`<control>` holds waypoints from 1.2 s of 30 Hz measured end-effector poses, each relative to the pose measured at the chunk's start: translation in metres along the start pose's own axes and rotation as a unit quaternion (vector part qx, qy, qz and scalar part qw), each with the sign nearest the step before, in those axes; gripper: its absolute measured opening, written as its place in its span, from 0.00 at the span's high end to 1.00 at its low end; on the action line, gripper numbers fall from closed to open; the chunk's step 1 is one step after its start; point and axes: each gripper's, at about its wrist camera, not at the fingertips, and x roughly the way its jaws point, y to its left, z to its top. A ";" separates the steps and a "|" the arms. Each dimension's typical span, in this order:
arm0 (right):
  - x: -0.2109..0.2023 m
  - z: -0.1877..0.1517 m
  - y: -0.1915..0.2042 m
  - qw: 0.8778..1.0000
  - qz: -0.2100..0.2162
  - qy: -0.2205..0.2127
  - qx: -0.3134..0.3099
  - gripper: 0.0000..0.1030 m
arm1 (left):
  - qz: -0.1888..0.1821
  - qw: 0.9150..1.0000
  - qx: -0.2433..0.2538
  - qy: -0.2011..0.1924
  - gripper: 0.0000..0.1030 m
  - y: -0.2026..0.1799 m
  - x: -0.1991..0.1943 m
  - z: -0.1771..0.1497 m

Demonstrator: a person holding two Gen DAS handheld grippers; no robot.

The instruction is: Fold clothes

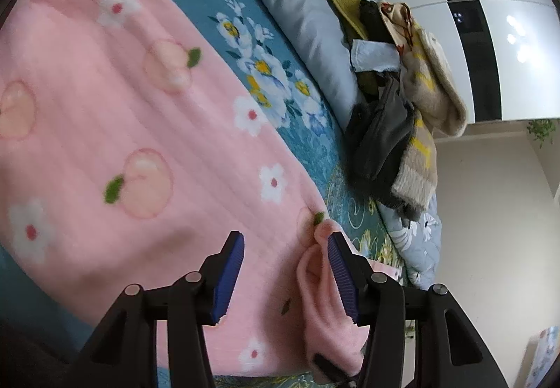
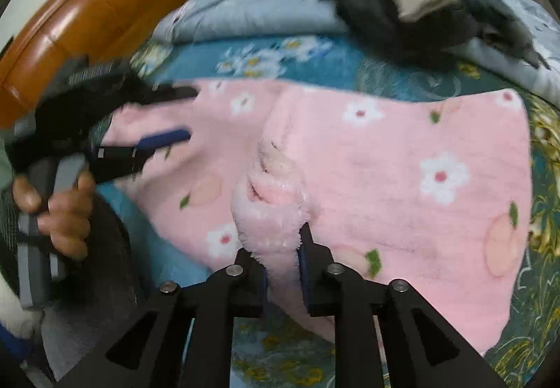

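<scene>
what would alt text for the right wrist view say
The right tongs are shut on a bunched fold of a pink fleece garment printed with flowers and peaches, spread on a teal floral bedsheet. The open left tongs hover at left; a clothes pile sits behind.

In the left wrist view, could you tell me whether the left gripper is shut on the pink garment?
No, the left gripper stands open, its blue fingers wide apart over the pink garment.

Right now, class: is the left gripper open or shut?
Open. The left gripper has its blue pads set wide apart over the pink fleece garment; only a bunched fold touches one pad, and nothing is clamped.
</scene>
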 end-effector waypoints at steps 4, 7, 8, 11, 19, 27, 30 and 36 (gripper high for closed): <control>-0.003 -0.006 0.004 0.998 0.042 0.029 -0.020 0.59 | -0.004 1.000 -0.009 0.003 0.47 0.002 0.000 0.001; -0.018 0.001 -0.012 0.998 0.065 0.005 0.019 0.59 | -0.007 1.000 -0.011 0.005 0.46 0.002 0.000 0.001; -0.021 0.006 -0.020 0.997 0.058 -0.006 0.041 0.58 | -0.008 1.000 -0.010 0.006 0.45 0.002 0.001 0.001; -0.020 0.016 -0.031 0.997 0.033 -0.014 0.071 0.58 | -0.005 1.000 -0.006 0.012 0.45 0.000 0.003 0.000; 0.021 0.013 0.034 0.997 -0.012 0.057 -0.056 0.42 | -0.005 1.000 -0.014 0.014 0.44 0.002 0.004 0.002; 0.035 -0.008 0.039 0.987 -0.078 0.090 -0.107 0.44 | -0.013 1.000 -0.019 0.014 0.44 0.002 0.003 0.003; 0.027 -0.011 0.026 0.990 -0.072 0.091 -0.084 0.63 | -0.016 1.000 -0.018 0.016 0.44 0.002 0.004 0.003; 0.000 0.000 -0.040 0.986 0.075 0.064 0.136 0.78 | -0.025 0.999 -0.022 0.015 0.44 0.002 0.003 0.004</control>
